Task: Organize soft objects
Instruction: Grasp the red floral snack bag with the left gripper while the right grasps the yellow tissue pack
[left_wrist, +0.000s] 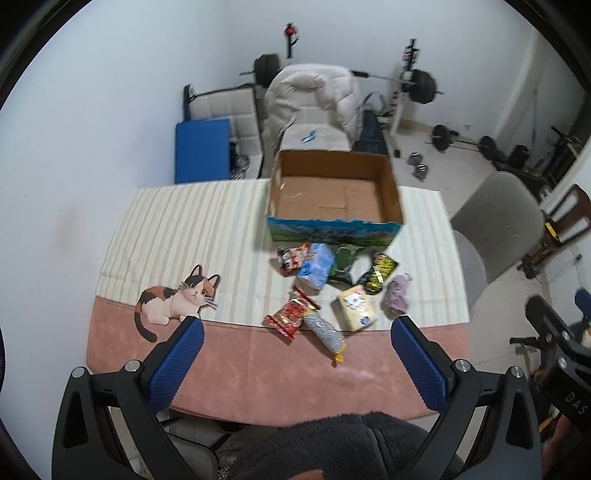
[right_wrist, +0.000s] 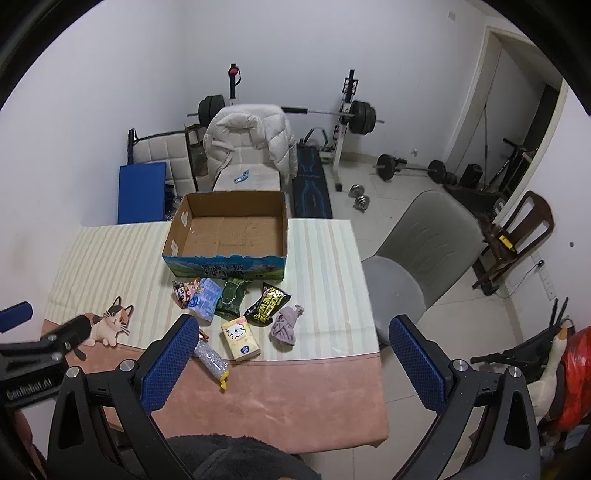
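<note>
Cardboard box (right_wrist: 225, 236) sits empty at frame centre; both the left gripper (left_wrist: 297, 354) and right gripper (right_wrist: 291, 354) gape wide, holding nothing, so best start with the nearest yellow tissue pack (right_wrist: 241, 339).

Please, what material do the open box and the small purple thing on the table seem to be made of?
The box looks like corrugated cardboard: plain matte brown inside, with flap seams on its floor and a printed landscape on the front wall. The purple thing looks like soft knitted or fleece cloth, matte, crumpled and knotted; the exact fabric cannot be told.

soft packets (right_wrist: 240, 339) clustered before empty box (right_wrist: 225, 236)
</note>
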